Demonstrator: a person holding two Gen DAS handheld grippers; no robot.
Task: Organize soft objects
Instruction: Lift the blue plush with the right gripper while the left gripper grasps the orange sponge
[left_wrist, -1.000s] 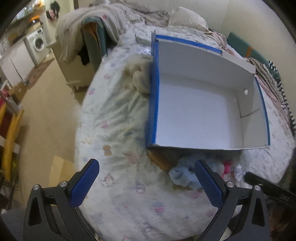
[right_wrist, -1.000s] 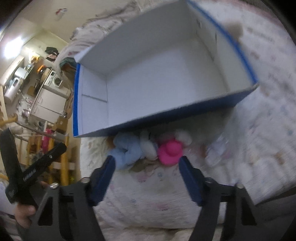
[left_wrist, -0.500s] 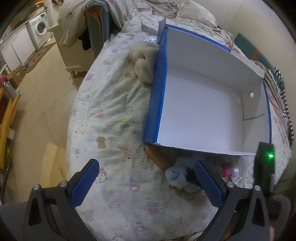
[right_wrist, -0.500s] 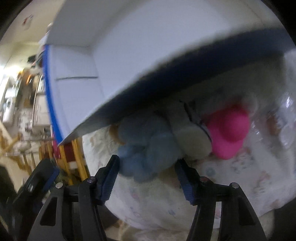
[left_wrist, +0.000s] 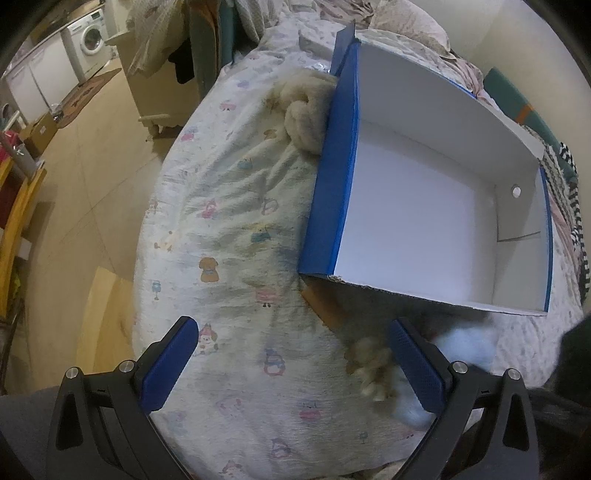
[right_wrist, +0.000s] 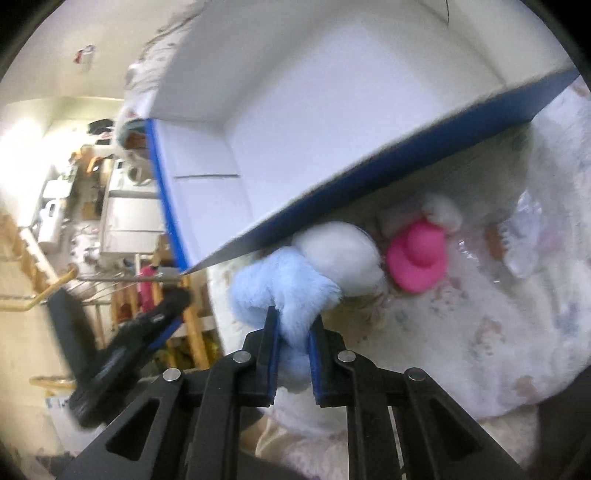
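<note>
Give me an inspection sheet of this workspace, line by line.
Surface: bed with cartoon-print quilt, rumpled.
Job's things: blue-and-white box open, nothing inside; light blue plush toy at its near wall; pink toy hat beside it; cream plush against the box's far left side.
Clutter: crinkled clear plastic on the quilt.
Grippers: right tongs have just closed, shut on the light blue plush toy; left tongs open, holding nothing.
Cables: nothing seen.
Surroundings: washing machine, tiled floor, draped clothing at the bedside.
</note>
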